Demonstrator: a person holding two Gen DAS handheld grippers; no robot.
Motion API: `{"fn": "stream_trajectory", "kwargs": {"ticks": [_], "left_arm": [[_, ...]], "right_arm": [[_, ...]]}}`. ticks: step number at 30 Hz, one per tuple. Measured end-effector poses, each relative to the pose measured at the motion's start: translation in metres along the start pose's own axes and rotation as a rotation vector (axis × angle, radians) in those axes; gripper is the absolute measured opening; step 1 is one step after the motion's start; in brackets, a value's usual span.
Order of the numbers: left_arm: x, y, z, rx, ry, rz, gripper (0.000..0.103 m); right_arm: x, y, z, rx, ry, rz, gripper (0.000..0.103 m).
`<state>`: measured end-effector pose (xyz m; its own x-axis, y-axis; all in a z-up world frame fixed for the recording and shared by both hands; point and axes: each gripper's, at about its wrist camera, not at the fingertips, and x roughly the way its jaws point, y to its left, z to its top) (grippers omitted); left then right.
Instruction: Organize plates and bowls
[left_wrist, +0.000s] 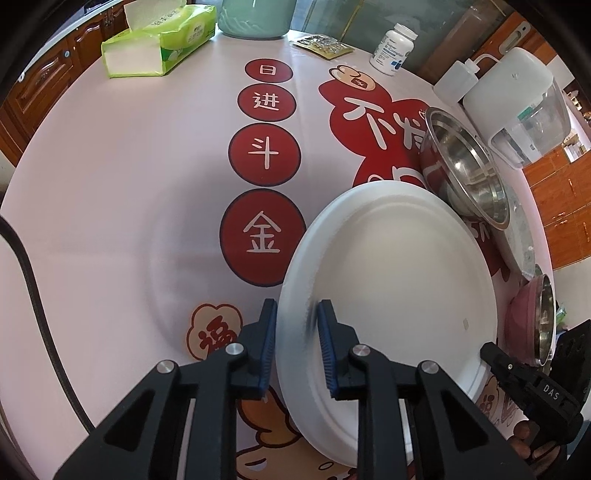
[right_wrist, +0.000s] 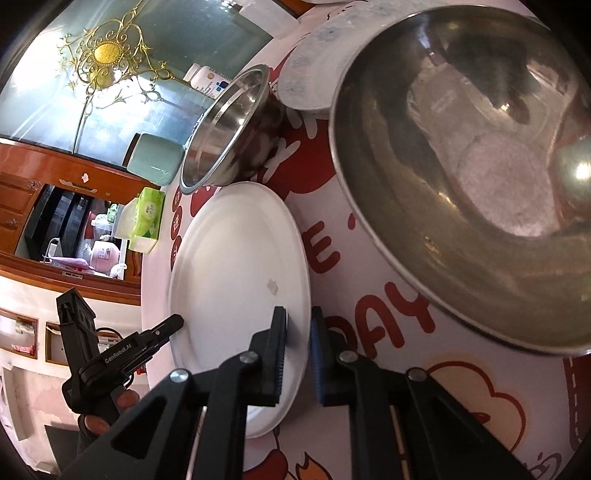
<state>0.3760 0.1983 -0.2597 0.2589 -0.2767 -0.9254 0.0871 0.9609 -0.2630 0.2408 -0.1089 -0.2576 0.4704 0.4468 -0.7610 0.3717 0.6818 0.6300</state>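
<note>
A round table covered in pale pink cloth (left_wrist: 110, 221) printed with red circles. Behind it, glossy reddish-brown wooden cabinets (left_wrist: 48, 85) line the wall, beside a frosted glass panel with gold scrollwork (right_wrist: 107, 55).

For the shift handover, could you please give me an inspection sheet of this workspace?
Surface: tablecloth, pink with red prints.
Job's things: white plate; steel bowl tipped beside it; large bowl; patterned plate behind.
Clutter: tissue pack, pill bottle, sachet, green tub, white jug.
Grippers: left gripper and right gripper each clamp the white plate's rim, on opposite sides.
Cables: black cable at table edge.
Surroundings: wooden cabinets, glass panel.
</note>
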Motion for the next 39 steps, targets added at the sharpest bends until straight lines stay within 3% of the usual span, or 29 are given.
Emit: {"fn": "stream_trajectory", "kwargs": {"ticks": [21, 39], "left_arm": [[-0.051, 0.007, -0.039, 0.015, -0.035, 0.020, 0.020], [-0.113, 0.010, -0.122, -0.024, -0.094, -0.024, 0.020]], "right_arm": [[-0.031, 0.030, -0.023, -0.083, -0.021, 0.053, 0.012], [-0.091, 0.035, -0.076, -0.189, -0.019, 0.066, 0.012]]}}
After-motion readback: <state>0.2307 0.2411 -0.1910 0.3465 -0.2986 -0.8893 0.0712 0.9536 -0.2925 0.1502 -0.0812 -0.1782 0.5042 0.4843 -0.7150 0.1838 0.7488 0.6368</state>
